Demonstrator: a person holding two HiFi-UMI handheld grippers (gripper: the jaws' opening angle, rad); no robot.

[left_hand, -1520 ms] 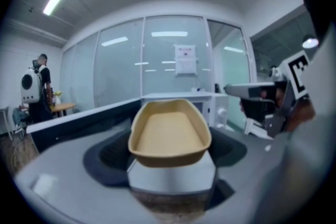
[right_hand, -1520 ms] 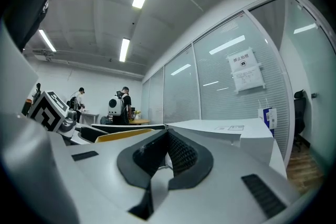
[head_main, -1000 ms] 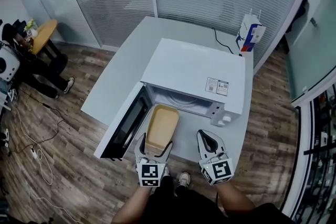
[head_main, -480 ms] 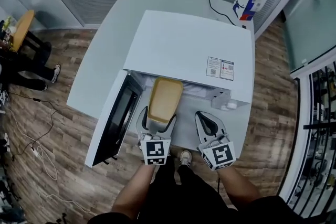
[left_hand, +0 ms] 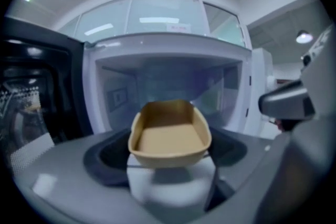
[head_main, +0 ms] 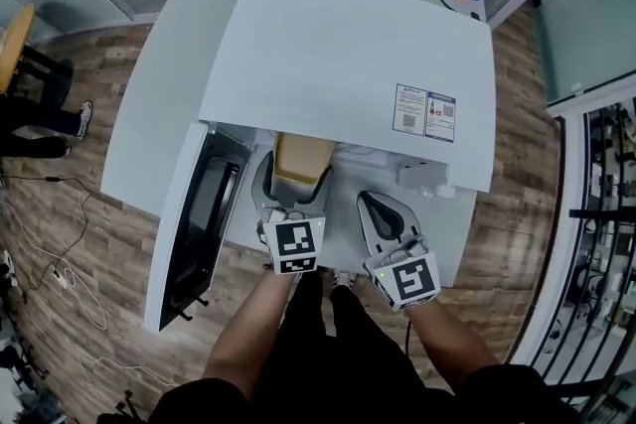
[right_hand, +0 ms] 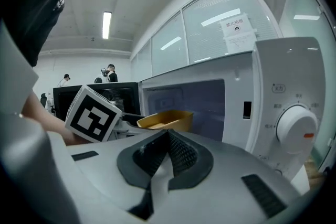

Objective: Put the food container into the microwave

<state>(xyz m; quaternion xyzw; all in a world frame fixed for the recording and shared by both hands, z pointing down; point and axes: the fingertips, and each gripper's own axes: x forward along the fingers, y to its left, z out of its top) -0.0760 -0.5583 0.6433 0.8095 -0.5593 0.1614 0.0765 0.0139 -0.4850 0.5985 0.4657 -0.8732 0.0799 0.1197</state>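
Left tongs (head_main: 293,182) pinch the near end of the tan food container (head_main: 301,159); in the left gripper view the lower pad sits just under its near wall. Right tongs (head_main: 383,213) are pressed together on nothing, held just right of the left ones, in front of the control knob (right_hand: 296,123).

Change over the last second: the container was fully in sight in front of the open microwave (head_main: 338,55). Now only its near end shows below the roof edge, so most of it is inside the cavity. Judgement: insertion is nearly done; setting down and release remain. The door (head_main: 199,213) hangs wide open on the left.

Not resolved:
- The container's far end is covered by the roof in the head view.
- The left gripper view is blurred, so I cannot tell whether the container's base touches the cavity floor or is held above it.
- The tabletop (head_main: 164,94) is only partly visible.
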